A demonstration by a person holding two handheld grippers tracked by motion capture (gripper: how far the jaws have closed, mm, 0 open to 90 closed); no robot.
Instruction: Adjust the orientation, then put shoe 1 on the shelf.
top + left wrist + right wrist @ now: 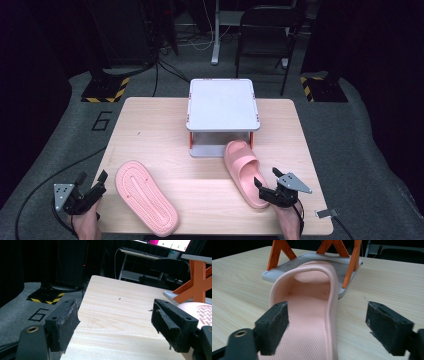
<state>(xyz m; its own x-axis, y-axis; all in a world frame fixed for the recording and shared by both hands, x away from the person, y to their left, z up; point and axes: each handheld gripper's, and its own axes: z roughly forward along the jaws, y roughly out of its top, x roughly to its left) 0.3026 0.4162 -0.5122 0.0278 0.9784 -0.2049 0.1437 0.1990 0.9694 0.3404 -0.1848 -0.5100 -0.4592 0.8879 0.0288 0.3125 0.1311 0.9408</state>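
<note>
A person is sitting at a pale wooden table (150,120), holding a two-jaw gripper in each hand. Two pink slippers are lying on it. One slipper (244,171) is resting right way up, its toe end tucked against the base of a small grey stand with orange legs (222,105) at the table's middle. Its long axis is running from the stand back toward the person, angled slightly to the right. The right gripper (266,186) is sitting at that slipper's heel end, jaws spread wide apart; in the right gripper view, one jaw is over the slipper's (312,315) footbed and the other is outside its right rim, with neither pad pressing on it. The other slipper (146,196) is lying sole up, its length slanting from upper left to lower right. The left gripper (92,186) is hovering just beside that slipper's upper end, at the table's left edge, jaws also wide apart and holding nothing. Each hand is nearest its own slipper. Nothing is standing between them. A chair (265,30) is standing on the floor beyond the table.
</note>
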